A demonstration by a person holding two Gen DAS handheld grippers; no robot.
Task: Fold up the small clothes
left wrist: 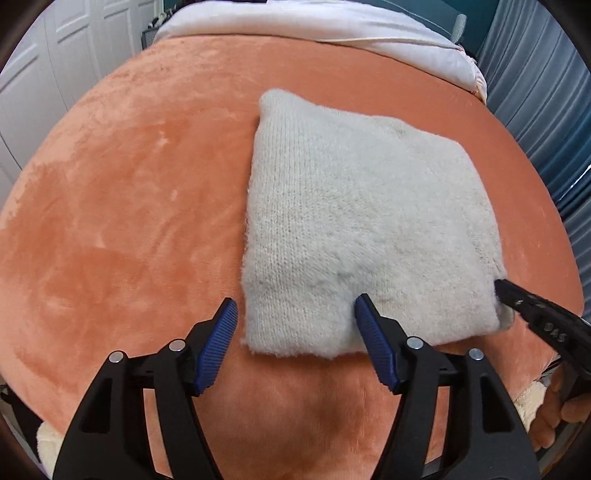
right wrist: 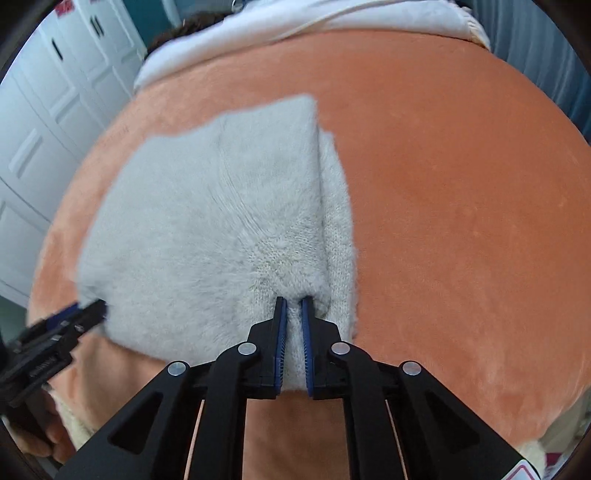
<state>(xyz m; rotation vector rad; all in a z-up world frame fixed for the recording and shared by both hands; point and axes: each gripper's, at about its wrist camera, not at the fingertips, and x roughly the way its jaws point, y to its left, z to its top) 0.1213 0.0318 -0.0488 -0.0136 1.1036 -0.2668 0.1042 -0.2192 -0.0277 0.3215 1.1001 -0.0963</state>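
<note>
A fluffy light-grey knitted garment (left wrist: 362, 221) lies folded in a rough square on the orange plush bed cover (left wrist: 129, 184). My left gripper (left wrist: 295, 310) is open, its jaws straddling the garment's near left corner, right pad on the fabric. My right gripper (right wrist: 293, 306) is shut on the garment's near edge (right wrist: 229, 229), by the folded right flap. It shows at the right in the left wrist view (left wrist: 524, 302), at the garment's near right corner. The left gripper shows at the left of the right wrist view (right wrist: 70, 317).
A white sheet or pillow (left wrist: 332, 26) lies along the far end of the bed. White closet doors (left wrist: 44, 74) stand at left, blue curtains (left wrist: 546, 92) at right. Cream fleece (left wrist: 528, 406) hangs below the bed's near edge.
</note>
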